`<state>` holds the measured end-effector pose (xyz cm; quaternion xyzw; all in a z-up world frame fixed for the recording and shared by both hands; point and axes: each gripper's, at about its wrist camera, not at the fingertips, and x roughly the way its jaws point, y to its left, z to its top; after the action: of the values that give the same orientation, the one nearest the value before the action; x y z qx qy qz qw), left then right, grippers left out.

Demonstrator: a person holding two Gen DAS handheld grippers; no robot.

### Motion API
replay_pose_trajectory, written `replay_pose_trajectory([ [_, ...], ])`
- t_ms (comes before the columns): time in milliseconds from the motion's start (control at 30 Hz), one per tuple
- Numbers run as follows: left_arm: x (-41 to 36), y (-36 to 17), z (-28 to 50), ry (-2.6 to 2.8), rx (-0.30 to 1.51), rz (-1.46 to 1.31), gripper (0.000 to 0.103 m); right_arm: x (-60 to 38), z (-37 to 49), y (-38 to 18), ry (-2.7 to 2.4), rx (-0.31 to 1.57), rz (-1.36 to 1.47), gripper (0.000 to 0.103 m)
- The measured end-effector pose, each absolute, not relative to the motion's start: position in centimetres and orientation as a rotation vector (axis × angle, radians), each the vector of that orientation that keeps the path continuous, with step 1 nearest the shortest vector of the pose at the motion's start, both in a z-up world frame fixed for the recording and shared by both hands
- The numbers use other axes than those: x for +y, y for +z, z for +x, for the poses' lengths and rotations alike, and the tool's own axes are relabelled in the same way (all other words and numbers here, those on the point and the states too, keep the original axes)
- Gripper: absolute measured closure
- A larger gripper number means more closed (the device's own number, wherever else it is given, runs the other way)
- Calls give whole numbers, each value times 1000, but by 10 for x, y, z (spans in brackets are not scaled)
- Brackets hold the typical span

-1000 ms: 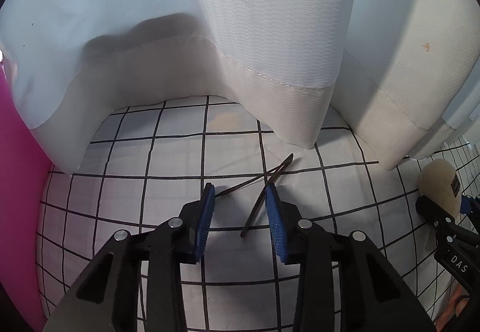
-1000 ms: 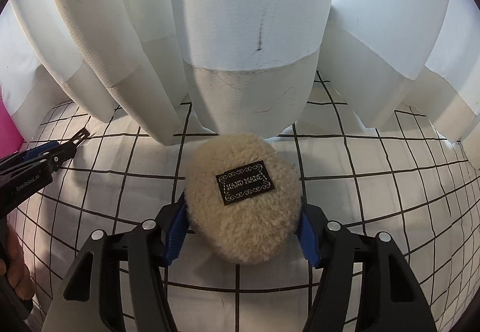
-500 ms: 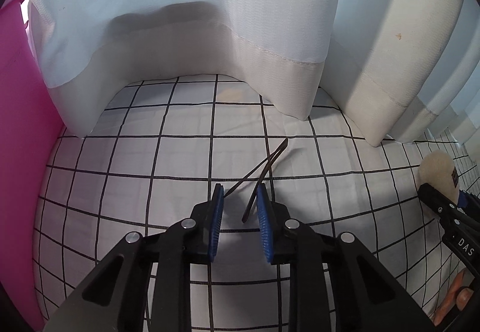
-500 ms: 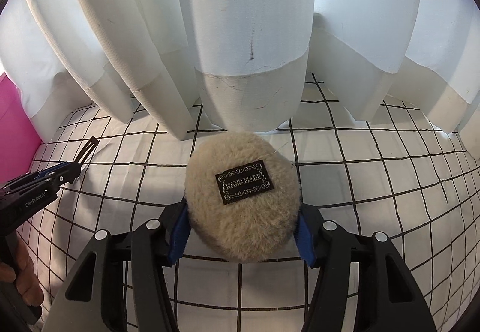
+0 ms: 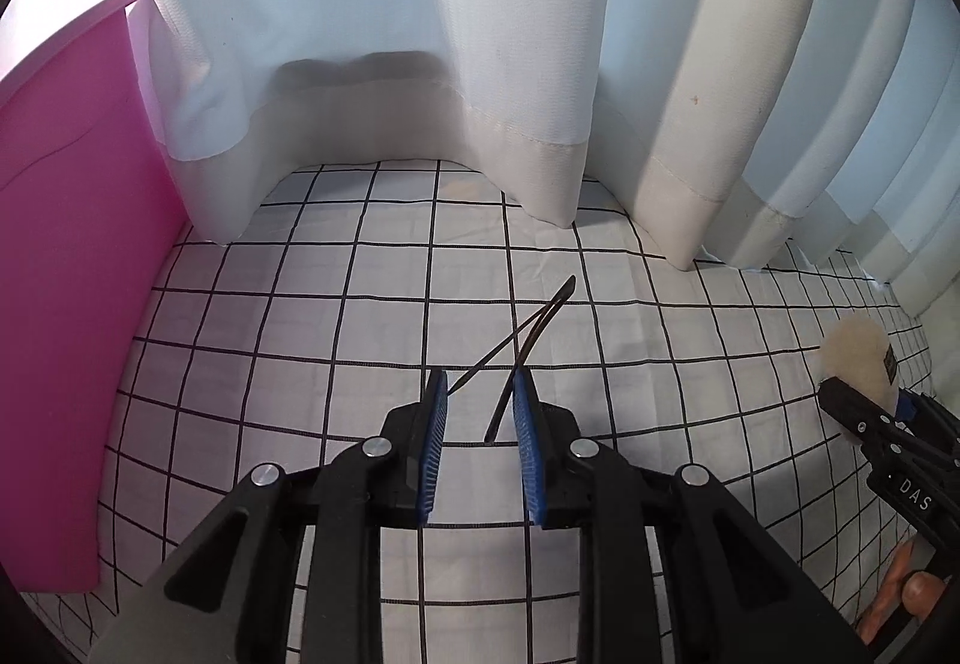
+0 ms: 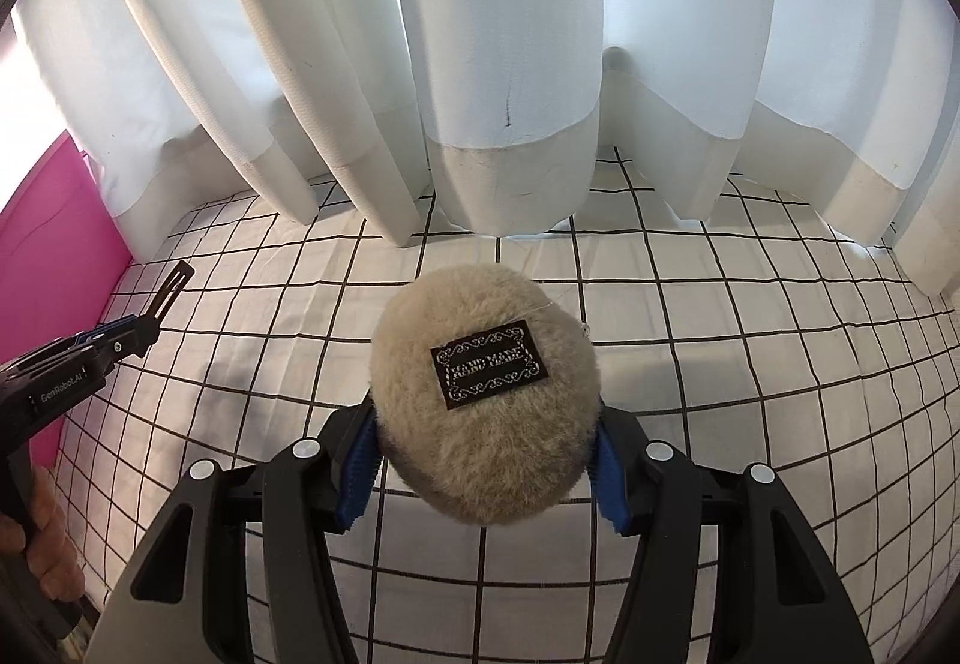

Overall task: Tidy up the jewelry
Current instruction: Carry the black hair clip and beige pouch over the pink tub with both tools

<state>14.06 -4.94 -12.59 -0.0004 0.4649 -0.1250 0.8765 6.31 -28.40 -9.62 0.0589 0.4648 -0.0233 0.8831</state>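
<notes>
My left gripper (image 5: 478, 387) is shut on a thin dark hair clip (image 5: 529, 340). The clip's two prongs spread between the blue pads and join at a tip that points away over the checked cloth. The clip also shows in the right wrist view (image 6: 170, 292), sticking out of the left gripper (image 6: 129, 333), lifted above the cloth. My right gripper (image 6: 485, 451) is shut on a round beige fluffy pouch (image 6: 480, 412) with a black "HAND MADE" label. The pouch also shows at the right edge of the left wrist view (image 5: 855, 358).
A white cloth with a black grid (image 5: 336, 340) covers the surface. White curtains (image 6: 492, 34) hang along the back and touch the cloth. A pink panel (image 5: 66, 256) stands at the left, also seen in the right wrist view (image 6: 48, 244).
My left gripper has closed on the hair clip and risen and drawn back, so more cloth and pink panel show. My right gripper keeps the pouch and has lifted a little.
</notes>
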Motion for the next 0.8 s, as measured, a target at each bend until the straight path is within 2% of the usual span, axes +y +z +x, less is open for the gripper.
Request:
replay_pose_trajectory([
  [367,-30,-66,100,-224,906,-60,81,-264,35,-39,55,942,52,47],
  [800,42,17,53,-81,769,-129,81,-187,37,38,292,827,-33,47],
])
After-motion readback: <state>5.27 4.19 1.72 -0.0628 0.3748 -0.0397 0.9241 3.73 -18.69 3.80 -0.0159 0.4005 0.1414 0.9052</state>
